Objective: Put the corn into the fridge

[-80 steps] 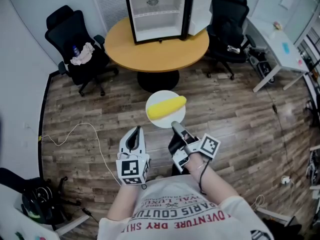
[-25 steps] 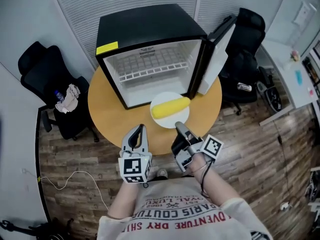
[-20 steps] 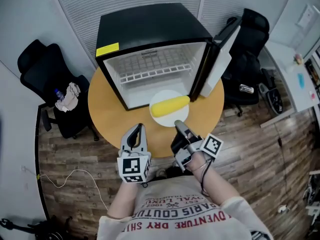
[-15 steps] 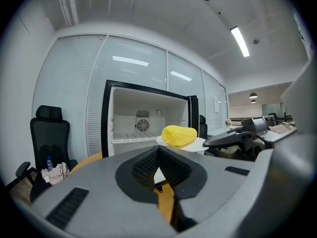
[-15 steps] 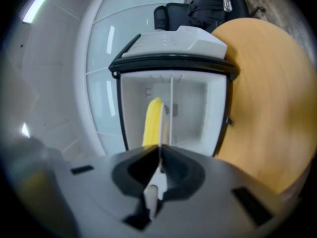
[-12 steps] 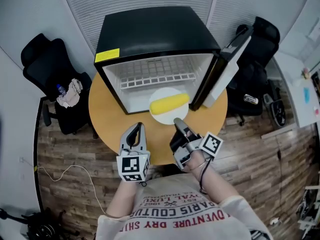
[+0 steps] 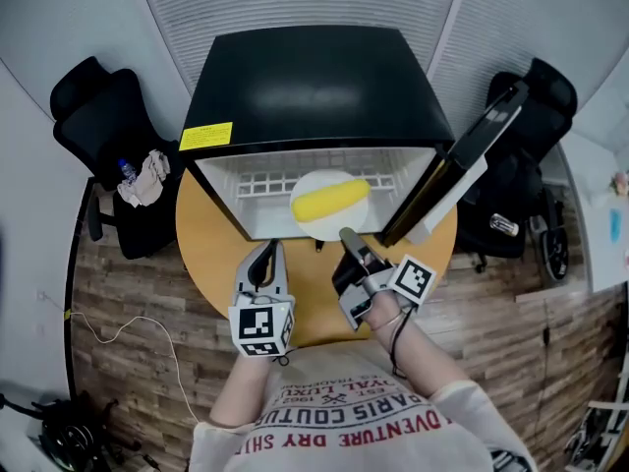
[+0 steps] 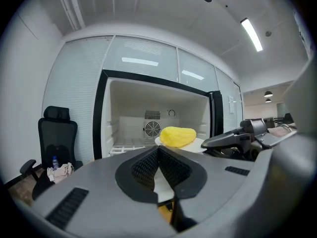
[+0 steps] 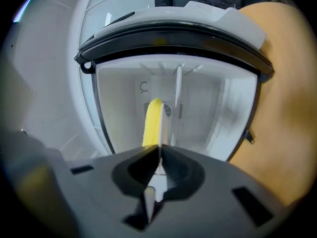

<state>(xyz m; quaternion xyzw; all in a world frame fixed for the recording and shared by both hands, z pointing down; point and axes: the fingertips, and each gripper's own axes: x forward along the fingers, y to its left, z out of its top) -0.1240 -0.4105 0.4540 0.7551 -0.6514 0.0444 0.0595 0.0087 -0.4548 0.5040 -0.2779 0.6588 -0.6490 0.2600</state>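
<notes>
over at ten o'clock sits a black chair (image 7: 98, 116) with a bottle and a rag on it, well out of play. moving in, the left gripper (image 7: 271, 252) hangs at seven o'clock of the fridge mouth, above the round table (image 7: 211, 254). its own view shows the jaws pressed together with nothing in them. it looks like a spare for now.

dead ahead at twelve o'clock, the black fridge (image 7: 314, 87) stands on the table. its white inside is bare and a wire shelf (image 7: 270, 183) runs across it.

right in the opening is the white plate (image 7: 324, 178) with the yellow corn (image 7: 332, 203) lying flat on it, up off the table. how deep it has gone in, i can't tell from here.

at five o'clock of the plate, the right gripper (image 7: 346, 234) is clamped on the near rim. in its own view the rim (image 9: 159, 133) runs edge-on between the closed pads, corn (image 9: 152, 120) just left of it.

out at two o'clock the door (image 7: 472, 165) is swung wide, clear of the way in.

so, my read: door is open, the corn is lifted and carried to the threshold, roughly two thirds done. left to do: push the plate inside, set it down, let go of the rim, back out.
</notes>
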